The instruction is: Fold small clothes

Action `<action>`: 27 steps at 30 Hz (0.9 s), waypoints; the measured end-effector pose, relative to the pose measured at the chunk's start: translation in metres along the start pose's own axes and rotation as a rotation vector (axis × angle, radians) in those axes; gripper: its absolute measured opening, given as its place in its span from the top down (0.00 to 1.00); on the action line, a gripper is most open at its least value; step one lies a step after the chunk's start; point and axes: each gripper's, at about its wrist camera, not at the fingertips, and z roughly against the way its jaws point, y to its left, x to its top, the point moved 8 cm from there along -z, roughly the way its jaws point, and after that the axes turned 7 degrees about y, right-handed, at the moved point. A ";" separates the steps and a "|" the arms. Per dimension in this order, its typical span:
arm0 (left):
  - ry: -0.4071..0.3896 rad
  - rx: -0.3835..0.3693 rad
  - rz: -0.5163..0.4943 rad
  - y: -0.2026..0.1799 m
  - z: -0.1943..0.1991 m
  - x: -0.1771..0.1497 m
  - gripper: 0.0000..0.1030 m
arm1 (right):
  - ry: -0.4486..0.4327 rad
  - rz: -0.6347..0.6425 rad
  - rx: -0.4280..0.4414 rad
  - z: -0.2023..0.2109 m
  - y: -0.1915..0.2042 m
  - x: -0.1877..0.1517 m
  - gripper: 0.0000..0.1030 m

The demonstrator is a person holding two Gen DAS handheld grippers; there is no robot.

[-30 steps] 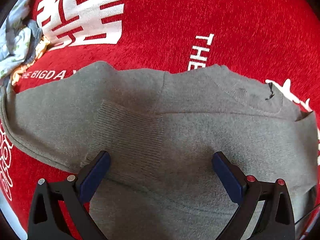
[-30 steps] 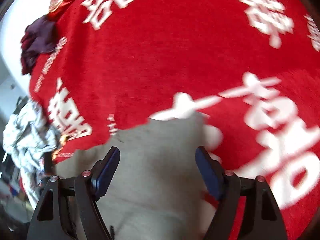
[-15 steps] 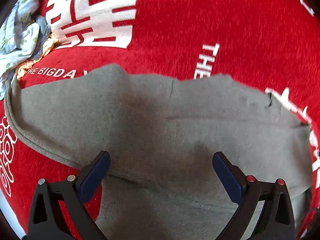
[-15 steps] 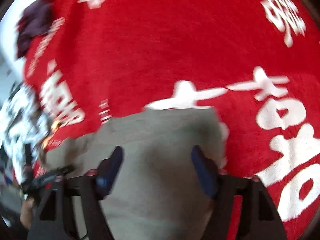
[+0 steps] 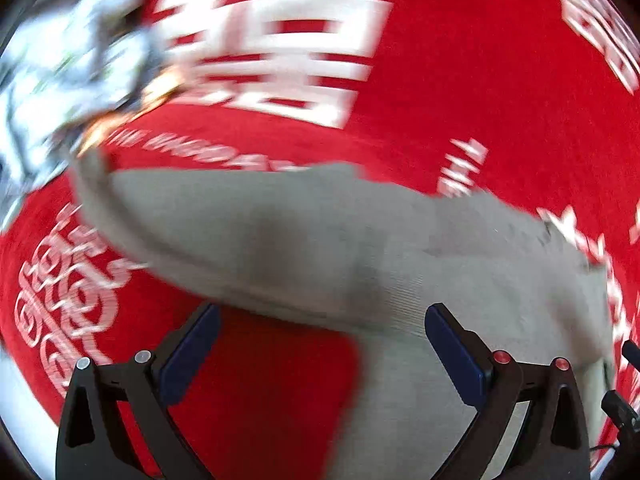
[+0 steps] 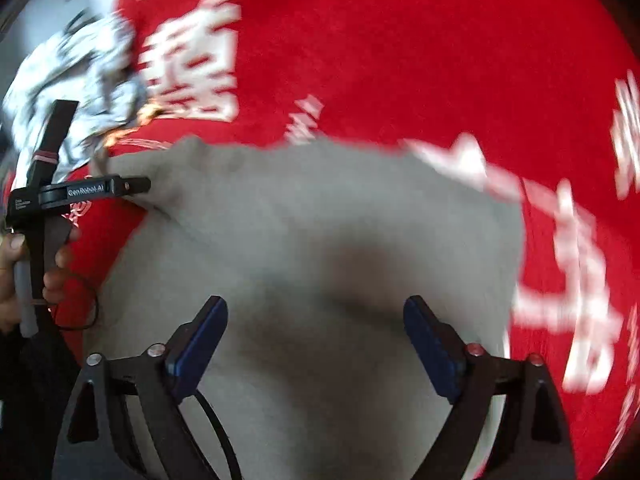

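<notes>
A grey knitted sweater [image 5: 320,240] lies spread on a red cloth with white lettering [image 5: 460,60]. My left gripper [image 5: 320,344] is open, hovering over the sweater's near left edge, its left finger over red cloth. My right gripper [image 6: 316,340] is open above the middle of the sweater [image 6: 320,208]. In the right wrist view the left gripper [image 6: 132,186] shows at the left, near the sweater's left edge, held by a hand. Both views are blurred.
A crumpled pile of white patterned clothes [image 5: 60,72] lies at the far left of the red cloth; it also shows in the right wrist view [image 6: 76,72]. A black cable [image 6: 216,432] hangs under my right gripper.
Both grippers have swung left and pulled back. The left gripper now sits over the sweater's left edge with red cloth under it. The clothes pile has come further into view.
</notes>
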 end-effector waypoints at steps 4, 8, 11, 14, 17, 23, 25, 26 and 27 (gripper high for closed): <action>0.011 -0.013 0.188 0.088 0.001 0.020 0.01 | -0.036 0.215 -0.001 -0.018 0.083 0.059 0.05; 0.004 -0.060 0.346 0.164 0.000 0.035 0.01 | -0.026 0.313 0.128 -0.039 0.158 0.081 0.05; -0.020 -0.099 0.449 0.208 0.006 0.041 0.01 | -0.041 0.393 0.212 -0.056 0.218 0.097 0.05; -0.021 -0.131 0.490 0.236 0.006 0.045 0.01 | -0.032 0.425 0.298 -0.080 0.277 0.117 0.05; -0.005 -0.149 0.481 0.252 0.001 0.051 0.01 | -0.014 0.426 0.269 -0.115 0.311 0.126 0.05; 0.035 -0.222 0.475 0.261 -0.022 0.064 0.01 | 0.053 0.585 0.381 -0.126 0.364 0.071 0.05; 0.028 -0.182 0.417 0.250 -0.026 0.069 0.01 | 0.030 0.568 0.353 -0.123 0.359 0.070 0.05; 0.026 -0.196 0.406 0.246 -0.027 0.072 0.01 | 0.017 0.548 0.344 -0.120 0.353 0.072 0.05; 0.025 -0.233 0.406 0.239 -0.028 0.075 0.01 | -0.008 0.538 0.347 -0.114 0.347 0.072 0.05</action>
